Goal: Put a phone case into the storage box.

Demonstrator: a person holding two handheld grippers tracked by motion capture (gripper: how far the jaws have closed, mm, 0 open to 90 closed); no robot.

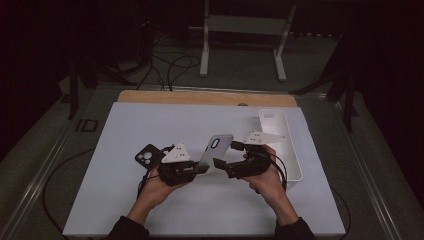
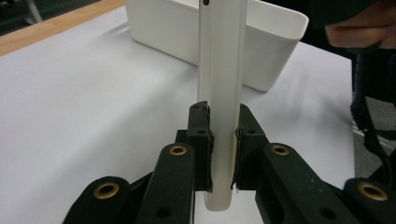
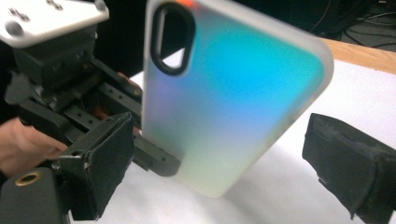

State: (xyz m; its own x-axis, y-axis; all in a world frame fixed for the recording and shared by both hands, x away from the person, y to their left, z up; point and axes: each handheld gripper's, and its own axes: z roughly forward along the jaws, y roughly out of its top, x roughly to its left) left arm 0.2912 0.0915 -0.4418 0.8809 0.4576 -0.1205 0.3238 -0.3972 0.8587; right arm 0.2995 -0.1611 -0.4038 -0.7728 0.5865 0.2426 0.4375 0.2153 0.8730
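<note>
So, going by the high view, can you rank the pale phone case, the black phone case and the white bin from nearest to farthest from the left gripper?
1. Pale phone case: clamped in the left gripper, held upright just to its right.
2. Black phone case: flat on the table, close by on the gripper's left.
3. White bin: farthest, at the table's right, beyond the right gripper.

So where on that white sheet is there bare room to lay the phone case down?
The wide bare stretch of the white sheet left of the black case, and the strip nearest the person. It is crowded mid-table, where the left gripper holds the pale case beside the right gripper and white bin.
</note>
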